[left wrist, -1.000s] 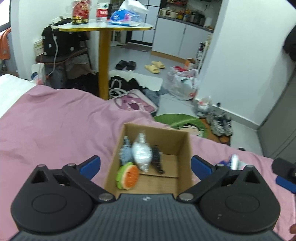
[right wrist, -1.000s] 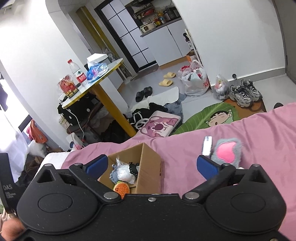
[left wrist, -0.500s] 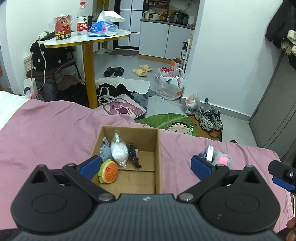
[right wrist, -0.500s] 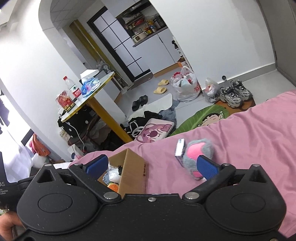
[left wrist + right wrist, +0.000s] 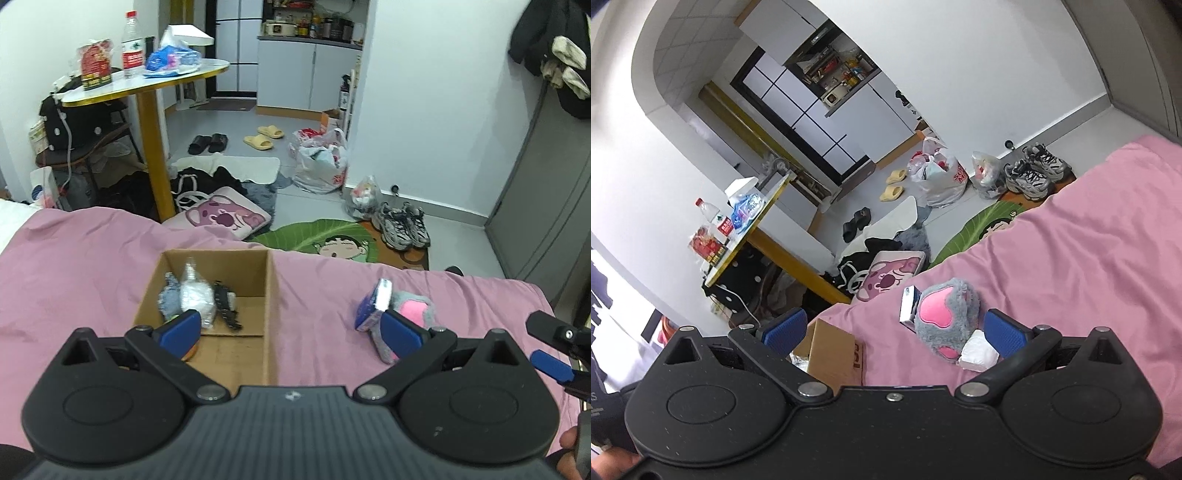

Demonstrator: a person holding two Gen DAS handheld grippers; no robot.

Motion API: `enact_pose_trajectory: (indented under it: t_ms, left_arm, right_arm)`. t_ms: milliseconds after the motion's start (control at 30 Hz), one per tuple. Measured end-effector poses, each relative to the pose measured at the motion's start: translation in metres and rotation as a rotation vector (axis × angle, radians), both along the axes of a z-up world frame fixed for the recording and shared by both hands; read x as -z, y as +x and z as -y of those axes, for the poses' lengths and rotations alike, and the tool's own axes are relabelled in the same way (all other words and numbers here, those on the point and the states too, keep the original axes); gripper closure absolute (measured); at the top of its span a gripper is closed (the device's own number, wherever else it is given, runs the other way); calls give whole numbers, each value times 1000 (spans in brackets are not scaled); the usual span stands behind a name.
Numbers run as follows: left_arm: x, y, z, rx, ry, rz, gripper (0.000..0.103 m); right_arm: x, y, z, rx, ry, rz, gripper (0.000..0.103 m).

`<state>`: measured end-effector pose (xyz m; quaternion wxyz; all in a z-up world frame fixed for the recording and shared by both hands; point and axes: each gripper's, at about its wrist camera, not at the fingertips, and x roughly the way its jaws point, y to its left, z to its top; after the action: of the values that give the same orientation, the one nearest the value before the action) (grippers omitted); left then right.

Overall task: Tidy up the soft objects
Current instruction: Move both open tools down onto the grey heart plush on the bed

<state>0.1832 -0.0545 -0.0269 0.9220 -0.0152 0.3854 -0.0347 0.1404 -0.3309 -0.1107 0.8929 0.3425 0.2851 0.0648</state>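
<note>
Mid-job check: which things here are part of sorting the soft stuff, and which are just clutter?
Job:
cardboard box
grey paw plush
blue packet
white tissue pack
soft items in the box

Clutter:
sneakers
slippers
plastic bags
yellow table
</note>
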Motion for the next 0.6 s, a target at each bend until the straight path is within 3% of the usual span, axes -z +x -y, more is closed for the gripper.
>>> enact_pose_trajectory:
  t_ms: [300,400,600]
  left_arm:
    - [9,7,29,52,-11,3,3]
    - [14,10,39,66,-13,2,4]
    - [25,19,55,81,-49,-20,16]
  right_arm:
    - [19,8,14,20,81,-11,2]
    - [29,11,20,2,169,-2,5]
    - [44,22,20,-2,200,-34,15]
